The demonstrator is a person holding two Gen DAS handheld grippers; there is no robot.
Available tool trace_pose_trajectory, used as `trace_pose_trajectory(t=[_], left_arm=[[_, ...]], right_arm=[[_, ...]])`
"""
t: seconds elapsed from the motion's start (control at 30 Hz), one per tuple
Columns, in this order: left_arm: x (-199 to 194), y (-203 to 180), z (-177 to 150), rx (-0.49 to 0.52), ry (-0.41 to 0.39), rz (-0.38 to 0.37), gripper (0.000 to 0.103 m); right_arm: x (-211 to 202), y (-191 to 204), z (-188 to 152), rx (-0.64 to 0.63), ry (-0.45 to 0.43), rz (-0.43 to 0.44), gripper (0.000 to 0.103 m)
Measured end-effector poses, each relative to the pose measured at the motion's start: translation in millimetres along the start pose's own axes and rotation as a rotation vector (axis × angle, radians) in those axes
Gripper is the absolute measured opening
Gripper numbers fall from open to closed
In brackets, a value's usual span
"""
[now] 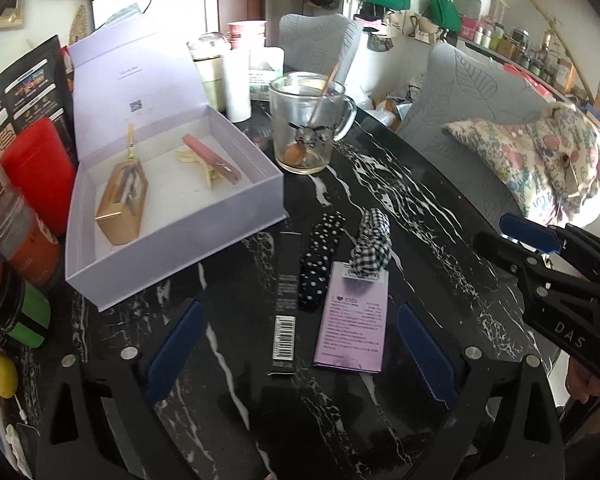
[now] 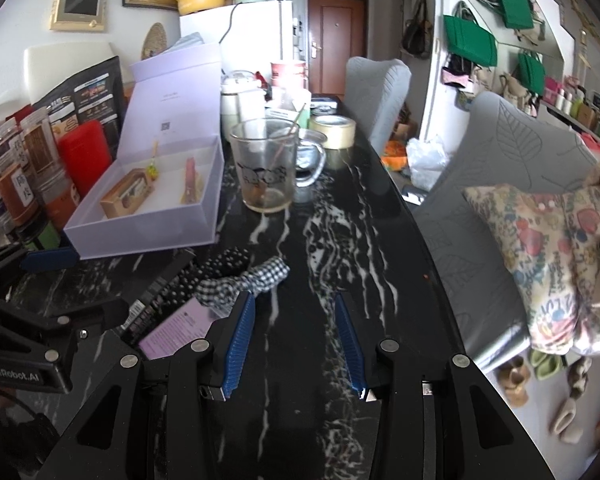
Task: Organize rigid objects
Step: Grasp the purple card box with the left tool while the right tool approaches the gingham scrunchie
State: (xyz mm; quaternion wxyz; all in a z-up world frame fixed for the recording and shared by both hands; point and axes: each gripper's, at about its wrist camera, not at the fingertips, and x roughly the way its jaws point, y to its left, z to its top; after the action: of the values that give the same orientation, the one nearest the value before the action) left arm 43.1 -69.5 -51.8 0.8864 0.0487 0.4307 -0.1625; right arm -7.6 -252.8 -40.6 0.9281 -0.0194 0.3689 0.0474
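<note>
A slim black box (image 1: 286, 300), a polka-dot hair clip (image 1: 320, 256) and a purple box (image 1: 354, 320) lie side by side on the black marble table (image 1: 400, 208), near its front edge, just beside the open lavender box (image 1: 172, 216). The left hand-held gripper (image 1: 296, 354) hangs above them, jaws spread wide and empty. The right hand-held gripper (image 2: 294, 344), beside the purple box, stands partly open, gripping nothing.

The left gripper (image 1: 296, 350) points steeply downward, its blue-padded jaws spread wide and empty. The right gripper (image 2: 296, 344) angles down too, jaws partly apart with nothing between them.

place: home (lived-in) | cues: fridge (image 2: 256, 32), padded chairs (image 2: 376, 92), hung bags (image 2: 470, 42)
</note>
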Motion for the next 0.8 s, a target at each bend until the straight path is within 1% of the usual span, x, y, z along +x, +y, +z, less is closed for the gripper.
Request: trace_pose_trajectory(t=[0.23, 0.33, 0.47, 0.53, 0.6, 0.7, 0.8], left_arm=[[13, -12, -5, -0.003, 0.019, -0.063, 0.099], [20, -22, -6, 0.031, 0.042, -0.125, 0.099], [23, -33, -10, 0.064, 0.040, -0.196, 0.099], [24, -38, -11, 0.085, 0.031, -0.219, 0.099], [28, -43, -12, 0.109, 0.038, -0.218, 0.099], [37, -43, -12, 0.094, 0.068, -0.231, 0.099], [48, -35, -12, 0.039, 0.108, -0.265, 0.099]], right_arm=[[6, -18, -12, 0.033, 0.025, 0.000, 0.042], [9, -23, -16, 0.042, 0.031, 0.000, 0.042], [12, -33, -19, 0.066, 0.036, 0.010, 0.042], [14, -38, -19, 0.076, 0.038, 0.007, 0.042], [15, -41, -19, 0.085, 0.040, 0.006, 0.042], [20, -45, -20, 0.093, 0.048, 0.008, 0.042], [24, -46, -21, 0.096, 0.057, 0.017, 0.042]])
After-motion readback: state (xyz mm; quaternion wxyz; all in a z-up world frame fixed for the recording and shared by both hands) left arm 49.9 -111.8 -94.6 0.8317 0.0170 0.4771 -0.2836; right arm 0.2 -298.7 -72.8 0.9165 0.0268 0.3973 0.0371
